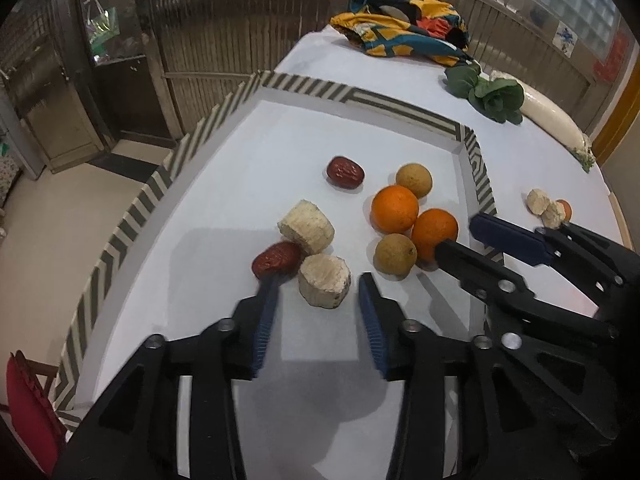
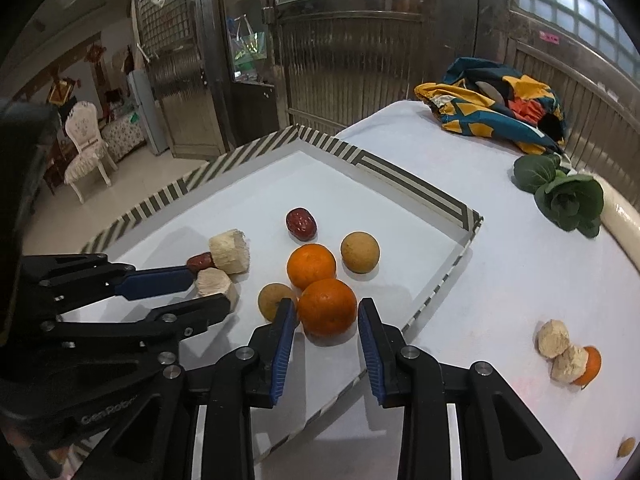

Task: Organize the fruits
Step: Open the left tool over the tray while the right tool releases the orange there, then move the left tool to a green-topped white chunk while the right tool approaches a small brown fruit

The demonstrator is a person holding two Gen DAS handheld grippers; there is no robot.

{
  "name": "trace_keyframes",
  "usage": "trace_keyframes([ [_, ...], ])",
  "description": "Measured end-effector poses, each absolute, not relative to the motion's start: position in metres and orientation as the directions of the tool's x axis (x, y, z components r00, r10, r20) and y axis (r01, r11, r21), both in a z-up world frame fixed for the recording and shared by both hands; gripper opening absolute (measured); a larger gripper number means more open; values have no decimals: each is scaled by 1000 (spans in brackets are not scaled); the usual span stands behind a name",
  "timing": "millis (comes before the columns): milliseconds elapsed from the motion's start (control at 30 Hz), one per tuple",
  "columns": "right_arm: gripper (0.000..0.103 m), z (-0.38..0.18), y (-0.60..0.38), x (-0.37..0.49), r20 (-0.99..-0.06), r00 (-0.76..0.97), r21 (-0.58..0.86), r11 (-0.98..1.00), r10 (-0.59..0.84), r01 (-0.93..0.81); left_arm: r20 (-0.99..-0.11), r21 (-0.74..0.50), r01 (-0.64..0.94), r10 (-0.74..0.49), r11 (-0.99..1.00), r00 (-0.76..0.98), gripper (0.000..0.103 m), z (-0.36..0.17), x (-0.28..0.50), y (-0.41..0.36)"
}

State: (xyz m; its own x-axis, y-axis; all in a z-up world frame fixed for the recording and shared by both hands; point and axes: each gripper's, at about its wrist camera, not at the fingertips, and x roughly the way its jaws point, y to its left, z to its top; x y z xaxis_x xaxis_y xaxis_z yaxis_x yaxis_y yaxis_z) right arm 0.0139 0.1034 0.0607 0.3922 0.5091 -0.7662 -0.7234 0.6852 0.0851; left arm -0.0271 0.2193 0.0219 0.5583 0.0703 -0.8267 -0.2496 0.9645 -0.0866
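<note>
A white table (image 2: 500, 280) is seen ahead of both tongs, and on it a shallow tray (image 1: 400, 106) with a striped rim — the tray floor lies directly under and before the fingers. Inside it are held two oranges, two tan round fruits, two dark red dates and two pale cut chunks.

The nearer orange (image 2: 327, 307) lies just beyond the tips of the right tongs (image 2: 327, 320), between the spread blue pads; the jaws are parted and no grip on it can be made out. The second orange (image 2: 311, 266) touches it from behind, and a tan fruit (image 2: 276, 301) sits just left of the left pad.

The left tongs (image 1: 318, 286) are parted with nothing held — the near pale chunk (image 1: 324, 280) lies between the tips, apart from the pads. A wrinkled date (image 1: 277, 260) is touched by the left fingertip, and the other chunk (image 1: 307, 226) lies just beyond.

Right of the right tongs, outside the tray, two more chunks (image 2: 560, 346) and an orange piece (image 2: 591, 366) rest on the table.
</note>
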Motion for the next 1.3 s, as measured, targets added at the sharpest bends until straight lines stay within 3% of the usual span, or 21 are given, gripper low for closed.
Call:
trace_keyframes([
  [67, 32, 65, 96, 12, -755, 404, 96, 695, 517, -712, -810, -88, -254, 79, 963, 582, 55, 27, -31, 217],
  [400, 35, 84, 31, 4, -711, 476, 118, 754, 518, -646, -749, -120, -147, 7, 982, 662, 55, 60, -31, 164],
  [867, 38, 64, -153, 48, -740, 617, 59, 940, 267, -337, -773, -96, 26, -91, 995, 628, 55, 50, 36, 38],
  [1067, 38, 58, -173, 62, -725, 599, 153, 927, 341, -343, -791, -88, 33, -90, 996, 606, 55, 34, 59, 15],
  [1300, 38, 53, -166, 63, -737, 582, 138, 919, 345, -371, -789, -81, 25, -79, 996, 609, 55, 18, 82, 8],
])
